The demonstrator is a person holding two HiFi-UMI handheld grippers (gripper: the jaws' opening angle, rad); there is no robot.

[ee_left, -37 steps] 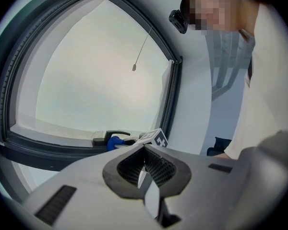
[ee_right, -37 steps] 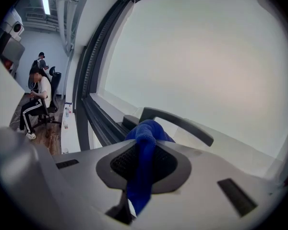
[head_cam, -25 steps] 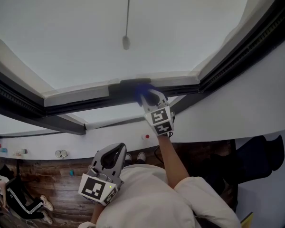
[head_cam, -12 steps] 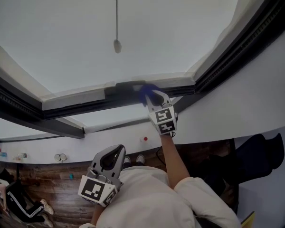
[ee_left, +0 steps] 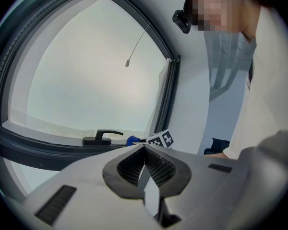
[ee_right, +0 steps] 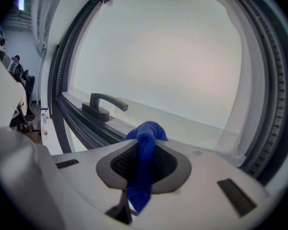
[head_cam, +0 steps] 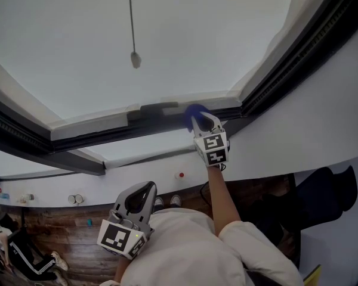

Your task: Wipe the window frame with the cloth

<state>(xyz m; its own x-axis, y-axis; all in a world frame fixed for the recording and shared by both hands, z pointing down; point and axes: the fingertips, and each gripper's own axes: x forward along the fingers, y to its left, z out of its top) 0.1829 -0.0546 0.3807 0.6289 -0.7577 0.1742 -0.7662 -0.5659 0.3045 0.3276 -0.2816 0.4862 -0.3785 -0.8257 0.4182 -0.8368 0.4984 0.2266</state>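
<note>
right gripper (head_cam: 201, 121): jaws pinch a soft blue cloth (ee_right: 146, 131) | cloth: against the dark window frame (head_cam: 95, 137), just beside its black handle (ee_right: 103, 107), near the frame's corner | left gripper (ee_left: 144, 150): jaws together, holding nothing

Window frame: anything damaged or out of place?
Only one thing: a pale sheet along the frame's right side has a ragged, loose-looking edge, perhaps peeling film. The cloth sits pinched in the right tongs.
</note>
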